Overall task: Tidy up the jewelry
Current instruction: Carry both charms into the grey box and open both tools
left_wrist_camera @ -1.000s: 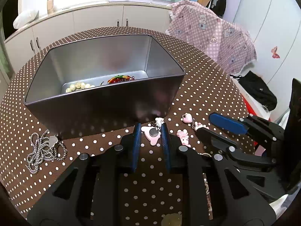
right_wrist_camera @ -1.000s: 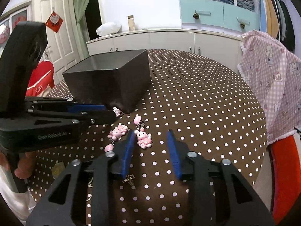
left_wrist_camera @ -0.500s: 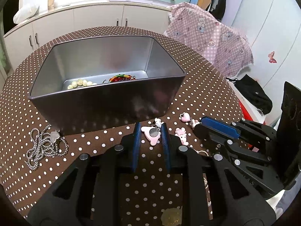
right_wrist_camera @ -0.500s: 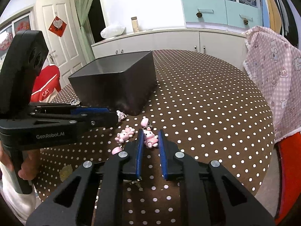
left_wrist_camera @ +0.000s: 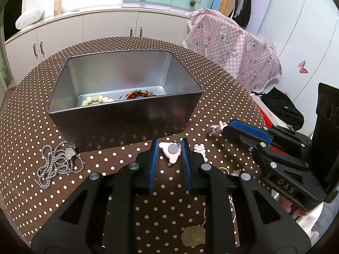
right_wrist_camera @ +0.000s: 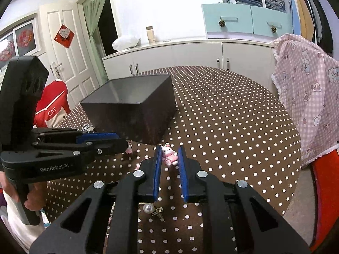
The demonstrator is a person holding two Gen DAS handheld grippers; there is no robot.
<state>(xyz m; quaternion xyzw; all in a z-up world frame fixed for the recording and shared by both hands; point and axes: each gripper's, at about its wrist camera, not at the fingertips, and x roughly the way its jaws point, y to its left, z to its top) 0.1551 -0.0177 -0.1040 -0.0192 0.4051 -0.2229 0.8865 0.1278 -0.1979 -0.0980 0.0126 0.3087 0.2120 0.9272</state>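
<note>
My left gripper (left_wrist_camera: 168, 146) is shut on a pink bear charm with a round metal back (left_wrist_camera: 171, 151), held just above the dotted tablecloth in front of the grey metal tin (left_wrist_camera: 127, 118). The tin holds a pearl bracelet (left_wrist_camera: 96, 100) and a red-green piece (left_wrist_camera: 138, 94). My right gripper (right_wrist_camera: 168, 154) is shut on a pink bunny charm (right_wrist_camera: 168, 156), raised off the cloth to the right of the tin (right_wrist_camera: 135, 114). The right gripper also shows in the left wrist view (left_wrist_camera: 231, 127), and the left gripper in the right wrist view (right_wrist_camera: 125, 141).
A silver chain with a heart tag (left_wrist_camera: 58, 163) lies left of the tin. A pearl earring (right_wrist_camera: 151, 209) and a yellowish pendant (left_wrist_camera: 193, 235) lie on the cloth near me. A pink checked cloth (left_wrist_camera: 231, 48) hangs over a chair to the right.
My right gripper closed on the pink bunny charm and lifted it off the cloth. My left gripper kept its hold on the bear charm and rose slightly.
</note>
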